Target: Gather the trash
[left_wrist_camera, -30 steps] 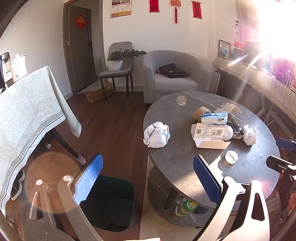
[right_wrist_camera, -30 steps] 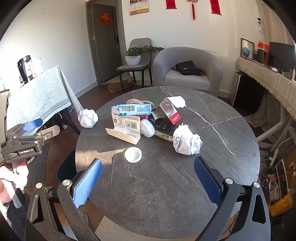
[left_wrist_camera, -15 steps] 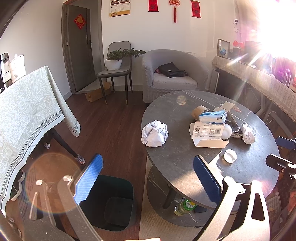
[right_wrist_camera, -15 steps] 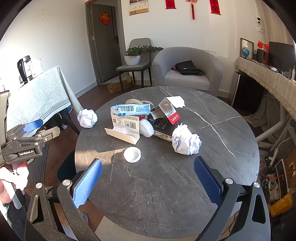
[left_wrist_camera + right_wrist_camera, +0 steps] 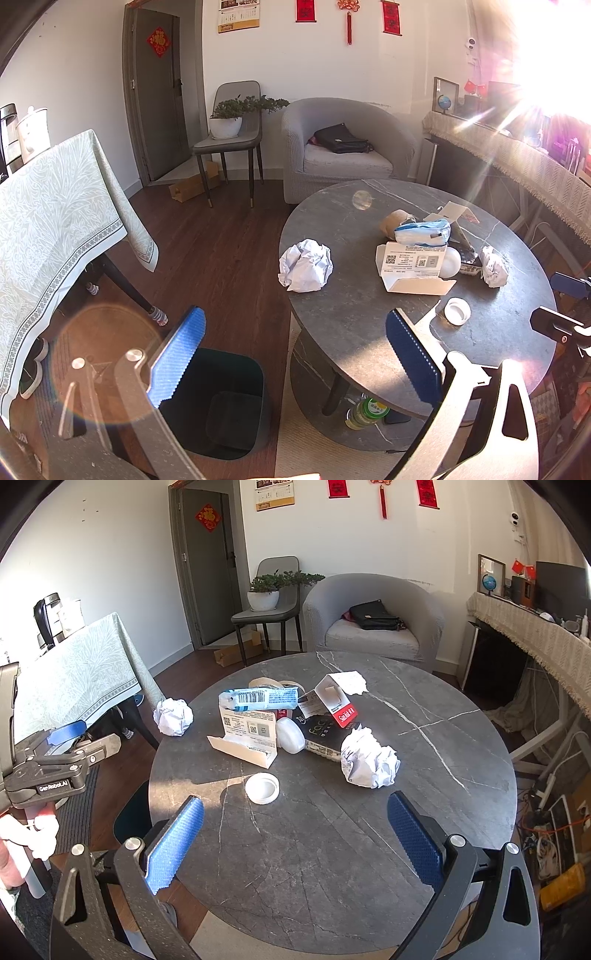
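Trash lies on a round dark marble table: a crumpled paper ball at centre right, a second paper ball at the left edge, a white lid, a white folded carton, a blue wrapper and a red-edged box. A dark bin stands on the floor left of the table. My left gripper is open and empty, above the bin and table edge. My right gripper is open and empty over the near table top.
A cloth-covered table stands at the left. A grey armchair with a black bag and a chair with a plant stand behind. A bottle sits on the table's lower shelf. Strong sun glare fills the upper right of the left view.
Both views have shifted only slightly; the table's contents sit a touch further left in the left wrist view. Both grippers stay open and empty.
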Available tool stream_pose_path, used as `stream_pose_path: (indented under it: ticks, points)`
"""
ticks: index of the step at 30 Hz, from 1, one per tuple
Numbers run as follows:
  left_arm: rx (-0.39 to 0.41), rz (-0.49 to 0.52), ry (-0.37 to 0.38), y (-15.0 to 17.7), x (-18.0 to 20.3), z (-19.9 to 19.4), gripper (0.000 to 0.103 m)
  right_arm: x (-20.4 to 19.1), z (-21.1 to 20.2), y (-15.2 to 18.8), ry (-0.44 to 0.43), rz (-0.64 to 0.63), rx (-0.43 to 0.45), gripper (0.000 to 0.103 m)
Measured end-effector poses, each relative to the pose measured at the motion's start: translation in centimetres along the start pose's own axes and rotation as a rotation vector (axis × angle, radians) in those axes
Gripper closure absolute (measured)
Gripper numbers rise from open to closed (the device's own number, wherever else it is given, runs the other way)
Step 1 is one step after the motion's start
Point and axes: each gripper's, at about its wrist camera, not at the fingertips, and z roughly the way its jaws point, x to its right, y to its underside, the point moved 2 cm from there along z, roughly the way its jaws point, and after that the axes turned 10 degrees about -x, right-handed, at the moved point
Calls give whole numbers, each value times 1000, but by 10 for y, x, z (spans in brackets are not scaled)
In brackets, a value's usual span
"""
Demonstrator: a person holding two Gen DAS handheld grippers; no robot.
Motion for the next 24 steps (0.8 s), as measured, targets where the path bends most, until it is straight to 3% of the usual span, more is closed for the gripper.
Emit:
stream_pose_path:
  ticks: [24]
  points:
    - [-4,3,3,1,9,2,3,9,-4,0,8,4,-5,3]
